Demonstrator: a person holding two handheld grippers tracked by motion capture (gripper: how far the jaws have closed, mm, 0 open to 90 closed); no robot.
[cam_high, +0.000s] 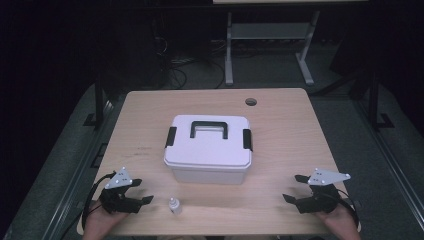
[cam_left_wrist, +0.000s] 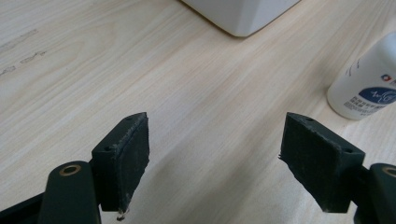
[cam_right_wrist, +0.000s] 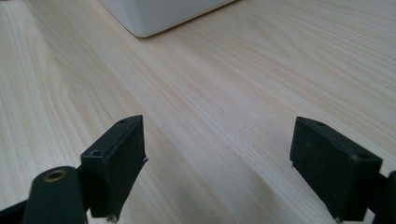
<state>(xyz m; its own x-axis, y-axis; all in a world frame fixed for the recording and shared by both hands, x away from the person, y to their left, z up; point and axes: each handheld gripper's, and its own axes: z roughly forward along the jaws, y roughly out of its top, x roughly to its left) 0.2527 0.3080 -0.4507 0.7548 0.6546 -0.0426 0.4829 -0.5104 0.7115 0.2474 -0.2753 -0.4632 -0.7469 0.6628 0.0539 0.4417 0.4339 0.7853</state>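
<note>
White plastic forms the small bottle (cam_high: 174, 205), whose blue-and-red label carries print too small to read, and it stands upright near the tabletop's (cam_high: 280, 120) front edge, just right of the left tool (cam_high: 142, 191) and in front of the white lidded box (cam_high: 209, 148) with its black handle and clasps. Both the left tool and the right tool (cam_high: 291, 188) rest low over the bare wood with jaws spread wide apart, holding and touching nothing.
</note>
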